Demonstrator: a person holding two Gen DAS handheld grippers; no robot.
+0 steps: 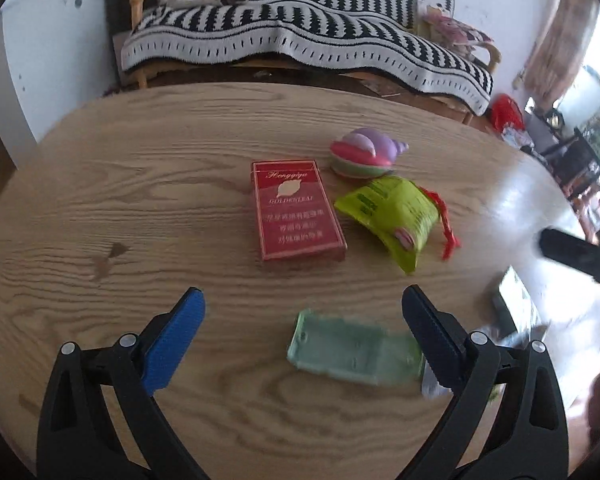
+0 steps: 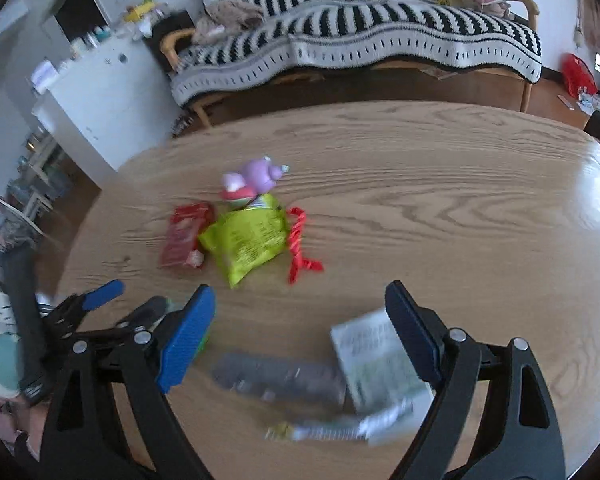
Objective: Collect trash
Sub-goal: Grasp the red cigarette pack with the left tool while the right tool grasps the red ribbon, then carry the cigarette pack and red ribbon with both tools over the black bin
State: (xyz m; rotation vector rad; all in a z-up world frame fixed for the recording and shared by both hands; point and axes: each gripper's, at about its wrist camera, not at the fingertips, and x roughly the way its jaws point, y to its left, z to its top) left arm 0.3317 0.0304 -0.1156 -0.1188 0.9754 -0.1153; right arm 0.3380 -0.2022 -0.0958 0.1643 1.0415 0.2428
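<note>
Nearest the left tongs [image 1: 302, 316], a pale green translucent tray [image 1: 354, 346] lies flat on the desk [image 1: 140, 184], partly behind the inner face of the right-hand finger; its shallow compartments look empty, though the blur makes this hard to confirm. These tongs are spread wide with nothing between the fingers.

Beyond the tray, a red cigarette pack [image 1: 298, 210] lies face up, closed, so its contents cannot be seen. Just to its right sits a crumpled yellow-green snack bag [image 1: 392, 216] with a red twisted string [image 1: 448, 224] trailing from its far side. Behind the bag, touching or nearly touching it, rests a purple and pink shell-shaped toy [image 1: 364, 152].

The right wrist view shows the right tongs [image 2: 300, 312] also wide open and gripping nothing. Between and just below its fingers lie a blurred grey flattened wrapper [image 2: 280, 378] and a white printed packet [image 2: 380, 364], the packet's edge reaching up beside the right-hand finger; whether the two overlap is unclear. A small silvery strip [image 2: 332, 428] lies at the packet's near end.

Farther out in the same view are the snack bag [image 2: 248, 240], the cigarette pack [image 2: 184, 234] partly under the bag's left edge, the string [image 2: 300, 246] on its right, and the toy [image 2: 254, 182] behind. The left tongs [image 2: 140, 300] appear at the desk's left edge, open.

Behind the desk [image 2: 440, 200] stands a bench draped in a black-and-white striped blanket [image 2: 360, 40].
</note>
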